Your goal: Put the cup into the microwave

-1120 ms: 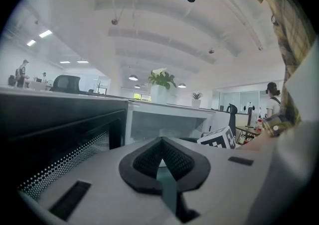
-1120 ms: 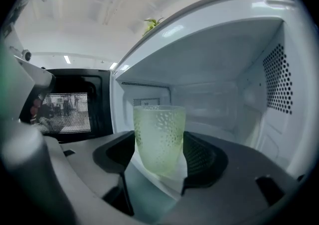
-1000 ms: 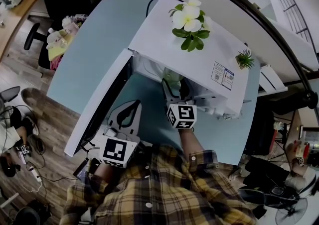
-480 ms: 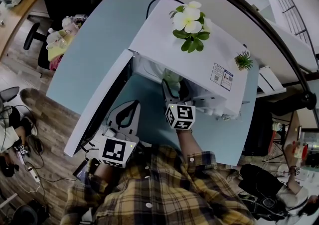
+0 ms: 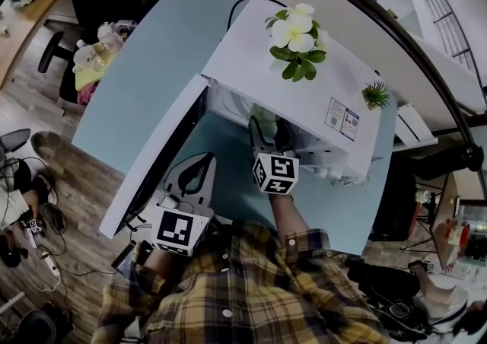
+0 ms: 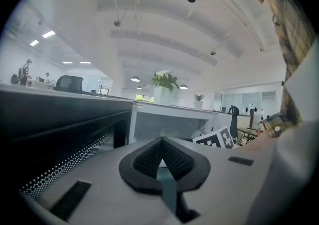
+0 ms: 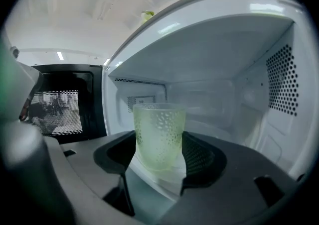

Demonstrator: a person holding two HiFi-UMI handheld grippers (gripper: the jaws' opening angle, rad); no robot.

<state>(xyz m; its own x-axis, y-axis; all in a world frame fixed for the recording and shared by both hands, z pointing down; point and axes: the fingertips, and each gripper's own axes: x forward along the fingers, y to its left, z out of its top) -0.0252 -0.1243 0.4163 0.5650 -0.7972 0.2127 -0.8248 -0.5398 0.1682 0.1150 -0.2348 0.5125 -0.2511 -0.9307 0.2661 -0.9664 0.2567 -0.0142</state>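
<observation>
A pale green, dimpled cup (image 7: pixel 158 134) stands upright between the dark pads of my right gripper (image 7: pixel 159 145), which is shut on it at the open mouth of the white microwave (image 7: pixel 219 69). From above, the right gripper (image 5: pixel 266 131) reaches under the microwave's top (image 5: pixel 251 68) and only a sliver of the cup (image 5: pixel 264 116) shows. The microwave door (image 5: pixel 156 156) hangs open to the left. My left gripper (image 5: pixel 192 173) rests next to that door, shut with nothing in it; in the left gripper view its pads (image 6: pixel 174 162) meet at the tip.
A white-flowered plant (image 5: pixel 295 34) and a small green plant (image 5: pixel 374 93) stand on the microwave's top. The microwave sits on a light blue table (image 5: pixel 137 84). Soft toys (image 5: pixel 95 49) lie on a chair to the left. The microwave's cavity (image 7: pixel 209 99) holds nothing.
</observation>
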